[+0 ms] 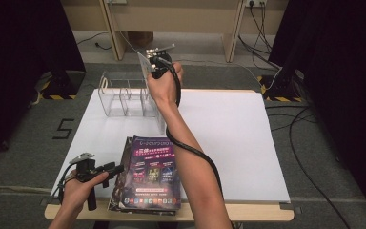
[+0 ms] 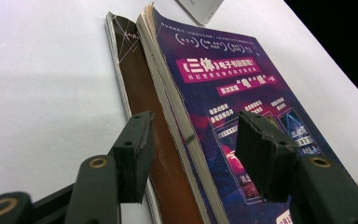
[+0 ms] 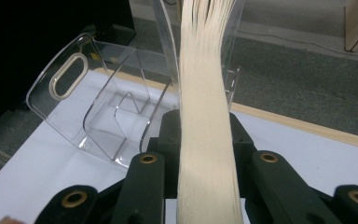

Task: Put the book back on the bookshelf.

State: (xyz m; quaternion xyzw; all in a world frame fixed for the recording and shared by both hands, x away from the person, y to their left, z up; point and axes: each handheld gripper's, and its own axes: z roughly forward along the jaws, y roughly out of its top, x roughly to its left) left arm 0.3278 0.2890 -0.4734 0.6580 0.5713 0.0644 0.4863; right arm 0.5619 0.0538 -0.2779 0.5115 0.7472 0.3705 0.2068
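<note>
A stack of magazines (image 1: 150, 174) lies at the table's front edge, a purple cover (image 2: 223, 93) on top and a brown one (image 2: 137, 88) beneath. My left gripper (image 1: 116, 168) stands open at the stack's left edge; in the left gripper view its jaws (image 2: 193, 149) sit either side of that edge. My right gripper (image 1: 155, 62) is raised above a clear acrylic rack (image 1: 124, 95) and is shut on a magazine (image 1: 144, 63). In the right gripper view that magazine's cream page edges (image 3: 205, 70) rise between the jaws (image 3: 208, 135), with the rack's dividers (image 3: 98, 102) just behind.
A white sheet (image 1: 228, 133) covers the table, bare on its right half. The wooden table edge (image 1: 248, 213) runs along the front. Cables (image 1: 295, 143) trail over the grey floor at right, and a "5" (image 1: 63, 129) is marked on the floor at left.
</note>
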